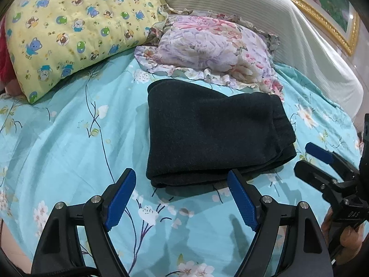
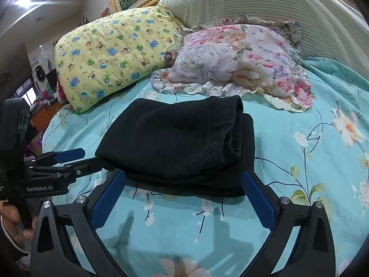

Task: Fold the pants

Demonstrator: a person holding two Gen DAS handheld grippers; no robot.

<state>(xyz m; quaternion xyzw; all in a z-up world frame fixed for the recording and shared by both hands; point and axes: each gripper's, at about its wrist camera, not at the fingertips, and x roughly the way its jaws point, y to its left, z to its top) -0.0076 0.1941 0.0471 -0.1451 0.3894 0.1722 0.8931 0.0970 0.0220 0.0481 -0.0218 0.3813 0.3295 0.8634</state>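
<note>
The dark pants [image 1: 207,133] lie folded into a compact, layered bundle on the turquoise flowered bedsheet [image 1: 69,138], just at six o'clock of the floral ruffled pillow [image 1: 214,53]. The cloth looks like a thick, soft knit: light, limp, not slippery, and likely to sag or slide open if lifted by one layer only. Judging by the stack, the fold seems done or nearly so. The near folded edge at six o'clock is the soundest place to take hold, pinching through all layers; the stepped loose edges at three o'clock (hems or waistband, I cannot tell which) would come apart if grabbed singly.

The left gripper [image 1: 182,198] hovers over the sheet at six o'clock of the bundle, jaws spread wide with nothing between them. The right gripper [image 2: 183,196] also stands wide apart and empty, its blue pads [image 2: 108,203] flanking the near edge without pressing on it; whether the tips brush the cloth is unclear.

Open sheet lies at nine o'clock and six o'clock of the pants, good room for sliding or smoothing. At twelve o'clock the floral pillow crowds close, with the yellow bear-print pillow [image 1: 76,30] at about ten o'clock and the striped headboard cover [image 1: 253,16] beyond. The two grippers sit close side by side, so they could knock each other.
</note>
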